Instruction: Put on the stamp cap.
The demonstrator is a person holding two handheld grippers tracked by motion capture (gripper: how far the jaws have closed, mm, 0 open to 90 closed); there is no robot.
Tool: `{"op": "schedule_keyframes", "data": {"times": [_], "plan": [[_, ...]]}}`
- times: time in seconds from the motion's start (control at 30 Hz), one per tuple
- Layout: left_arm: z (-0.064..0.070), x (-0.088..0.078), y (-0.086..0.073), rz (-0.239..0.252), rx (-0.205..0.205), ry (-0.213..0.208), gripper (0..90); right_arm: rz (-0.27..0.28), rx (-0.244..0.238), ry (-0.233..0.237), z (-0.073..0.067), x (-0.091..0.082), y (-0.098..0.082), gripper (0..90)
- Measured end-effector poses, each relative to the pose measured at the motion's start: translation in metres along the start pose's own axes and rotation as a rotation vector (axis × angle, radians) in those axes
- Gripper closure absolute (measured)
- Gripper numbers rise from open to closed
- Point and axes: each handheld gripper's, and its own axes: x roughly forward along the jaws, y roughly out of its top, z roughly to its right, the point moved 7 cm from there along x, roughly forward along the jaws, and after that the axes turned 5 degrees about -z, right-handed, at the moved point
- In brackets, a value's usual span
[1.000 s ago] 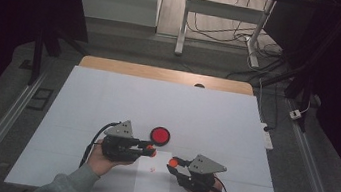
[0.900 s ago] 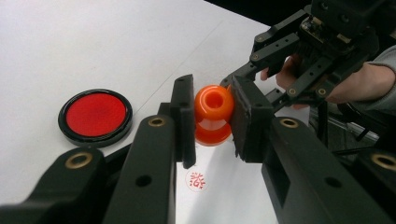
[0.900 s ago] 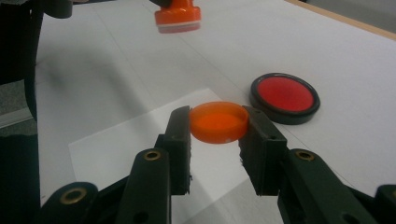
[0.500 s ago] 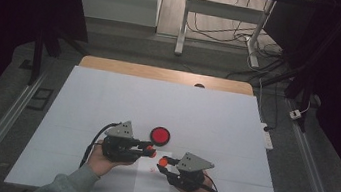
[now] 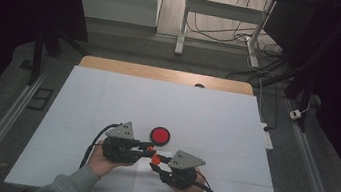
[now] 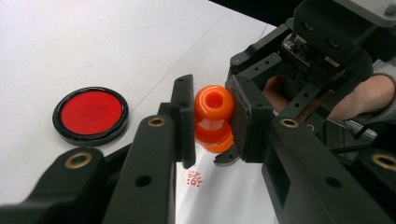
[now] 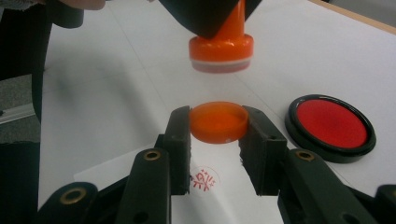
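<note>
Red ink pad point(image 5: 160, 135) sits mid-sheet, toward near edge of white sheet point(image 5: 206, 111); red stamp mark point(image 7: 205, 178) on paper nearby.

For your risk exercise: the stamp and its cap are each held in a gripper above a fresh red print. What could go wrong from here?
1. The cap sits below the stamp but apart from it; poor alignment could jam it on crooked.
2. The right gripper's fingers pinch only the cap's thin rim, so it may slip out.
3. A dropped cap or stamp could smear the red print on the paper.
</note>
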Motion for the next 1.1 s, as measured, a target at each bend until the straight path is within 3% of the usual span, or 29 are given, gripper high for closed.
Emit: {"op": "schedule_keyframes", "data": {"times": [1.1], "plan": [[-0.0002,0.0062,-0.0046,-0.024,-0.002,-0.004,71.4,0.029,0.01,0.001,0.0002,0.0038,0.0092,64.2]]}}
